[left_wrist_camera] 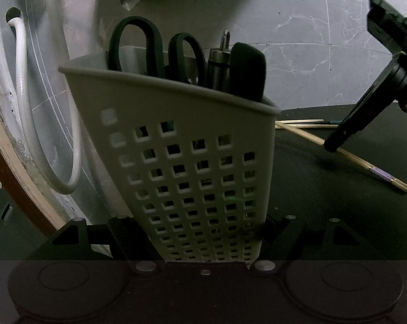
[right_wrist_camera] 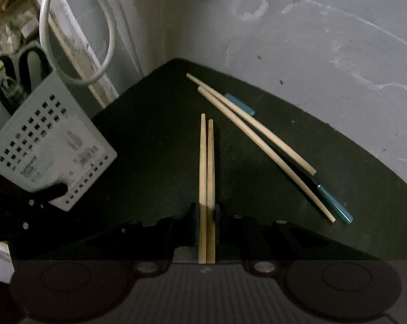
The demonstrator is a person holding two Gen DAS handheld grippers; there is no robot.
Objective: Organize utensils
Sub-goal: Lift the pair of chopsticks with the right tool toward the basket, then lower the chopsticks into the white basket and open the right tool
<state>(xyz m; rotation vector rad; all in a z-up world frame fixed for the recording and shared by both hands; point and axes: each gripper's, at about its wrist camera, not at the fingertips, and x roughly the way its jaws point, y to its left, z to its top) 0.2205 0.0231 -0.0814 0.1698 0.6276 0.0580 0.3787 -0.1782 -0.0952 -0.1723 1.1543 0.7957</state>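
**Chopsticks in my right, caddy in my left**

My right gripper (right_wrist_camera: 206,212) is pinching a pair of wooden chopsticks (right_wrist_camera: 206,162) side by side between its pads, their thin tips pointing away from me over the dark green table (right_wrist_camera: 154,124). The two sticks lie flush against each other and run back through my jaws toward the camera. They sit above the table surface, clear of the others.

My left gripper (left_wrist_camera: 200,232) is clamped on the lower part of a pale perforated utensil caddy (left_wrist_camera: 192,162), one finger on each side of its narrow base. The caddy is tilted. Standing in it are black-handled scissors (left_wrist_camera: 149,51), a metal-capped tool (left_wrist_camera: 219,62) and a thick black handle (left_wrist_camera: 246,70), all poking above the rim. From my right side I see the same caddy at the left edge of the table, a barcode label on its wall.

On the table, well apart from the pair I hold, lie two more wooden chopsticks (right_wrist_camera: 257,132), crossing near their thin ends, with a teal-ended stick (right_wrist_camera: 336,205) partly beneath them. A white hose (left_wrist_camera: 25,102) loops down the wall behind the caddy. The wall is grey, marbled tile (left_wrist_camera: 298,40)
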